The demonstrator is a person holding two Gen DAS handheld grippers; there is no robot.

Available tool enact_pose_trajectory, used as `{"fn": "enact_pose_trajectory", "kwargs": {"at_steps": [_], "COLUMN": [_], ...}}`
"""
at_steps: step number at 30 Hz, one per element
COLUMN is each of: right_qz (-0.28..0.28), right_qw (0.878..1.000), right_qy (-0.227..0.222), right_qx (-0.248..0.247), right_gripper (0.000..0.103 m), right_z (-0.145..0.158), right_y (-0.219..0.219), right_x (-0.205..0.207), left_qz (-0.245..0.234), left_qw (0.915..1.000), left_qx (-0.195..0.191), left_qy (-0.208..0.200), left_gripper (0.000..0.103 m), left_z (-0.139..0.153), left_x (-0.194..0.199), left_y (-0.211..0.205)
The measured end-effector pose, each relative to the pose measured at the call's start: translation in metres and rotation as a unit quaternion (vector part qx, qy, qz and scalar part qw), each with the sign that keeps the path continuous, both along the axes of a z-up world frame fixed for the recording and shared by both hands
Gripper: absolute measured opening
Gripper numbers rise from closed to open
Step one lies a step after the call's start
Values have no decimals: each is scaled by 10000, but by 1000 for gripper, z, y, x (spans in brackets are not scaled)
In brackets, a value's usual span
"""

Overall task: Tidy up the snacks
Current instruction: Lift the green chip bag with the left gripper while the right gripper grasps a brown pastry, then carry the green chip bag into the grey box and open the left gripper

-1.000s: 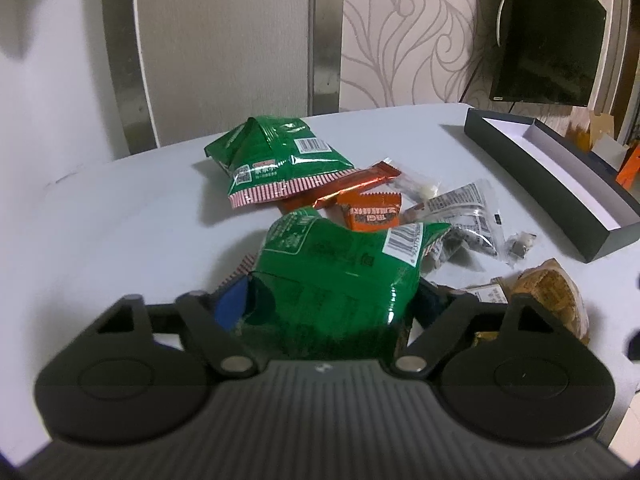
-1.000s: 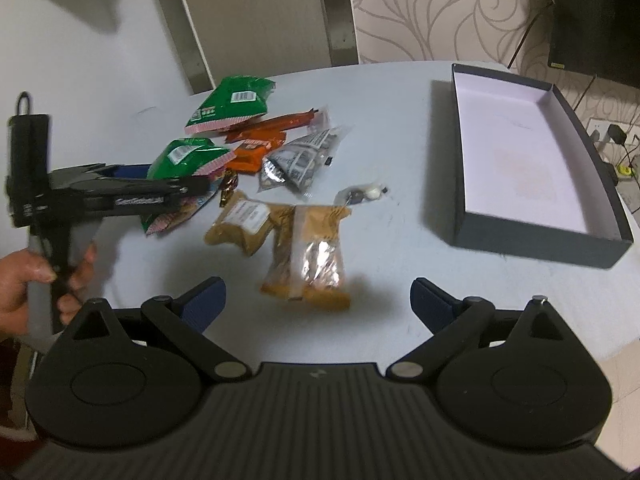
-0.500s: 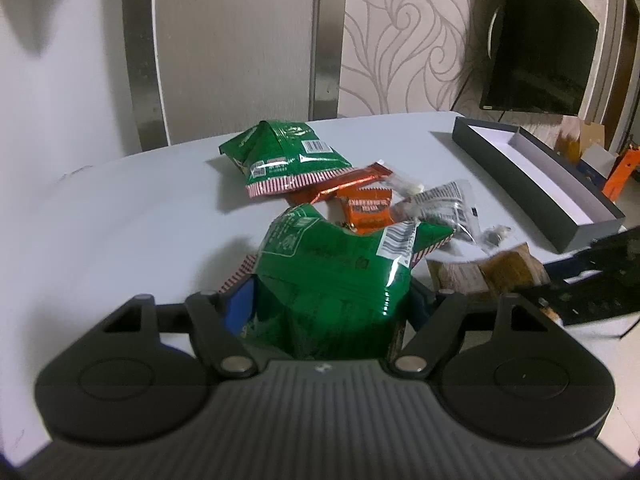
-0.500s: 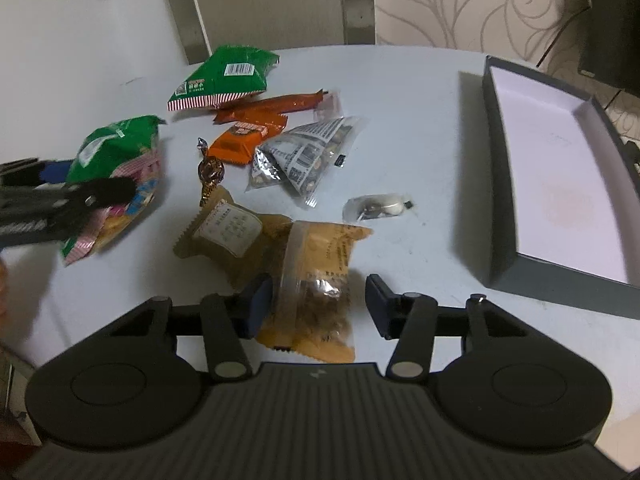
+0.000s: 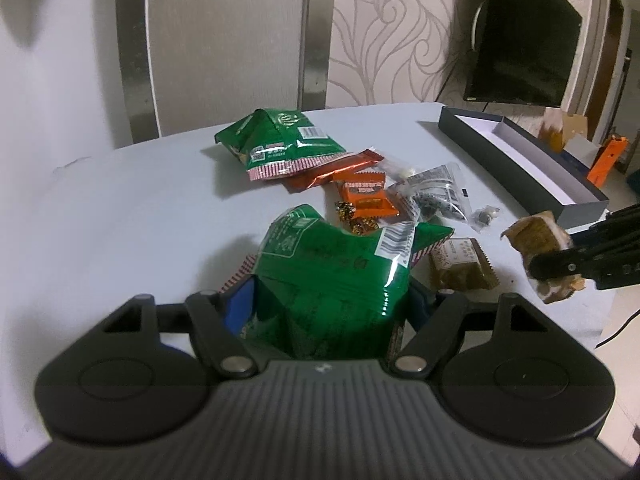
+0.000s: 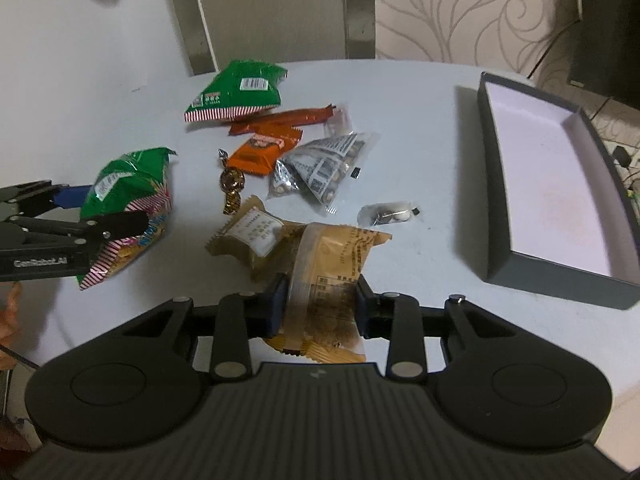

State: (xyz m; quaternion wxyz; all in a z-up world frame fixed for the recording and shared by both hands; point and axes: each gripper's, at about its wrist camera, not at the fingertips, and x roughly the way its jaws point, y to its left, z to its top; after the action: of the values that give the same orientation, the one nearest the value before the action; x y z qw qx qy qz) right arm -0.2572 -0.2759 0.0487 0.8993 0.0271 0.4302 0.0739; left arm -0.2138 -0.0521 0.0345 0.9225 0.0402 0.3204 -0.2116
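My left gripper (image 5: 330, 304) is shut on a green snack bag (image 5: 332, 264), which it holds just above the white table (image 5: 140, 208). From the right wrist view the same bag (image 6: 128, 184) hangs in the left gripper (image 6: 104, 210) at the far left. The jaws of my right gripper (image 6: 320, 300) are closing on a tan pastry packet (image 6: 328, 256), and both pads touch its sides. In the left wrist view that packet (image 5: 536, 236) looks raised off the table in the right gripper (image 5: 560, 264). An open dark box (image 6: 496, 200) with a white inside stands at the right.
Loose on the table lie a second green bag (image 6: 236, 92), a long orange packet (image 6: 284, 120), a small orange packet (image 6: 260, 152), silver barcode packets (image 6: 320, 168), a wrapped candy (image 6: 232, 180), another tan packet (image 6: 252, 232) and a small clear packet (image 6: 388, 214). A dark screen (image 5: 524, 40) hangs on the wall.
My right gripper came down over the tan packet, went from wide open to closed on it, and raised it. The left gripper drew the green bag back and slightly up.
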Motion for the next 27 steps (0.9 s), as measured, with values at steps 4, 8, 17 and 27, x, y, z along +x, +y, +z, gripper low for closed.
{"fn": "enact_pose_trajectory", "kwargs": {"at_steps": [4,8,17,27], "right_qz": [-121,-179,-224,-487], "right_qw": [9999,9998,9985,9963], "right_qy": [6,-49,-425,-705], "right_qx": [0,46,264,121], "right_gripper": [39,39,39,39], "right_z": [11,21,41,52], "right_y": [2,1,-42,-138], "right_x": [-13,-22,-13,8], "left_qz": [-139,-238,-494,-1023], "left_qw": [9998,9994,9976,9924], "left_qx": [-155,-214,-307,-480], "left_qy": [-37,-124,-385,-490], "left_gripper": [76,76,76,76], "left_z": [6,15,43,55], "left_x": [0,2,29,80], "left_y": [1,-10,-75,-198]}}
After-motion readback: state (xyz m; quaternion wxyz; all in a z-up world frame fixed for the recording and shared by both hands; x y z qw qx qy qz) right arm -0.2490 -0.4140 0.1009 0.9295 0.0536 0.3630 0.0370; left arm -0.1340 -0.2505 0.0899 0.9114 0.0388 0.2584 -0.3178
